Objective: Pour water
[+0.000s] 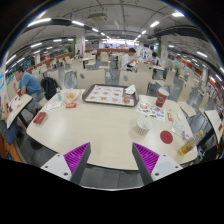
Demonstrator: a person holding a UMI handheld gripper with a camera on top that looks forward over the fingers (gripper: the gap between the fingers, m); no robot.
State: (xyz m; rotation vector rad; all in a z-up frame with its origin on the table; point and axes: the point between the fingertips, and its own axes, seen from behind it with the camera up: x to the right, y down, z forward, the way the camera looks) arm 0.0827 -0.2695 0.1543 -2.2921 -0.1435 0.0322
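A tray point(109, 95) lies far across the table point(90, 125), cups point(152, 108) to its right.

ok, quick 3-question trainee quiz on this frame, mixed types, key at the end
1. True or false: the gripper is shut on a cup.
2. Multiple choice: where is the tray? A) between the fingers B) at the far side of the table, beyond the fingers C) on the floor
3. Fill in: the red cup stands to the ___ of the tray.

Key
1. False: the fingers are open with nothing between them, over the table's near edge.
2. B
3. right
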